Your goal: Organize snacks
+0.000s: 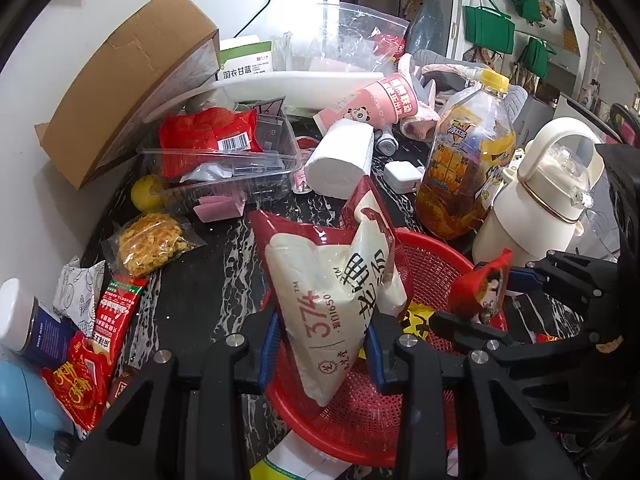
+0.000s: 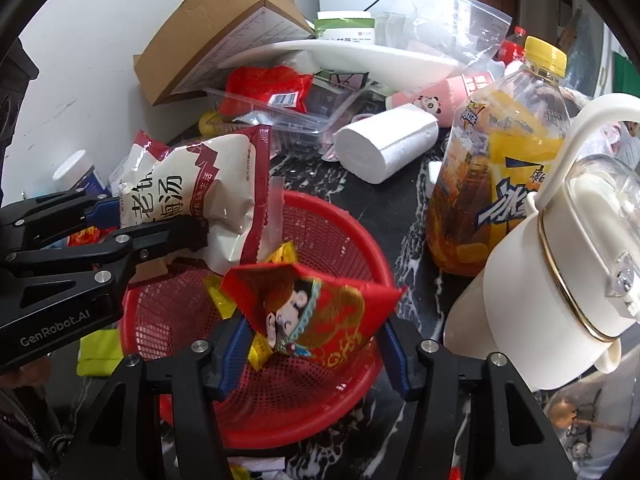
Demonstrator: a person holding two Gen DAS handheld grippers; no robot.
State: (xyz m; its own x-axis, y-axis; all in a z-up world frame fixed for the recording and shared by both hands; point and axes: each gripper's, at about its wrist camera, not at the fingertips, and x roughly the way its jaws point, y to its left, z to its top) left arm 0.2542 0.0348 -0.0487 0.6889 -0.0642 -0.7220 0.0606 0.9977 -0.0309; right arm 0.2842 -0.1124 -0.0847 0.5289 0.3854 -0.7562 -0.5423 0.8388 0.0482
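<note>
The left claw (image 1: pixel 320 344) is clamped on a white plastic pouch with red edges and printed characters (image 1: pixel 332 280), held upright over the round red perforated plastic basket (image 1: pixel 432 256) on the black marbled counter (image 1: pixel 224 264). The right claw (image 2: pixel 314 348) has its blue pads either side of a small red foil snack packet with a cartoon figure (image 2: pixel 312 316), above the same basket; whether the pads press it I cannot tell

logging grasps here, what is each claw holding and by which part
Left claw grips the white-and-red pouch by its lower end, over the red basket. Right claw brackets the small red packet; whether it is clamped cannot be told.
</note>
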